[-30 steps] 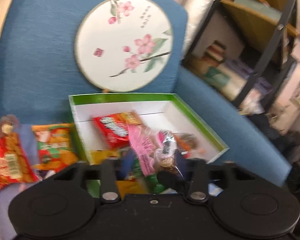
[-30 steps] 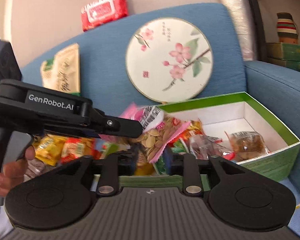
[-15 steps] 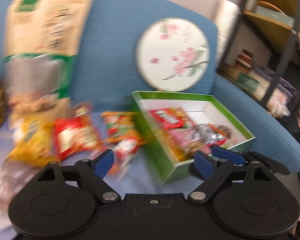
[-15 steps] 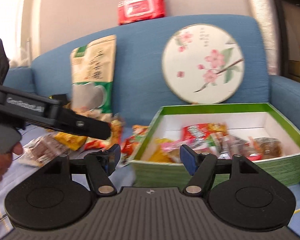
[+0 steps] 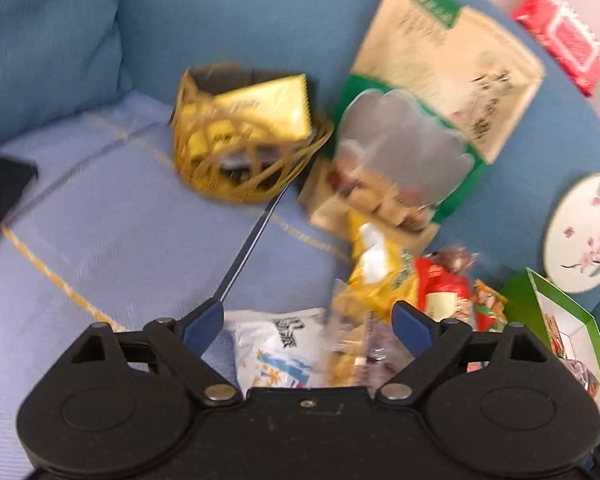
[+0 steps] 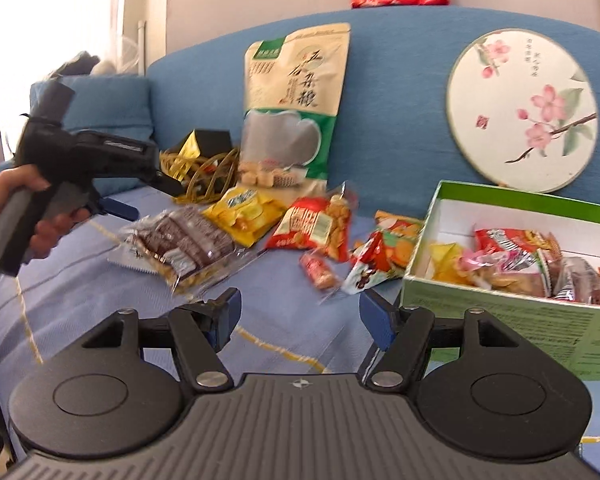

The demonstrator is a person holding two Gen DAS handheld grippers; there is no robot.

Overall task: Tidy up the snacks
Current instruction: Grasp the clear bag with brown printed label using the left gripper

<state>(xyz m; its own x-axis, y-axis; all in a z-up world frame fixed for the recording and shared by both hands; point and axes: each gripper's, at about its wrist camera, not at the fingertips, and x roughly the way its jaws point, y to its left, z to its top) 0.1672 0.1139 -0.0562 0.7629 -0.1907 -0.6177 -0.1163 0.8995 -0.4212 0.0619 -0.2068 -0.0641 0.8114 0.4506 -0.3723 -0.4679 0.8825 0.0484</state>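
Sofa seat (image 6: 100, 280): it is carrying everything; the loose snacks are lying in a band along its back edge, the box is sitting at its right end near the armrest.

Green box (image 6: 512, 320): it is now holding the pink-and-clear seed packet (image 6: 496, 258) that both tools were gripping over it a second ago, so one more snack is counting as sorted.

Left tool (image 5: 304, 320): it is swinging away from the box, which is sliding to the right edge of its view (image 5: 580, 344); its jaws are standing wide apart and gripping nothing, where a moment ago they were pinching the packet.

Right tool (image 6: 300, 316): it is backing off from the box too, with its jaws spread as far as they go and nothing between them.

What this means: the drop looks finished, and I judge both tools to be going for the next snack.

Loose snacks against the tools: the clear packet of brown bars (image 6: 184, 240) is lying nearest, just ahead of the left tool and ahead-left of the right one; the yellow bag (image 6: 244, 214) and red bag (image 6: 316, 226) are sitting just behind it toward the backrest; the small red sweet (image 6: 320, 272) is lying straight ahead of the right tool.

Tall beige pouch (image 6: 296, 100): it is leaning upright against the backrest, well behind the loose snacks.
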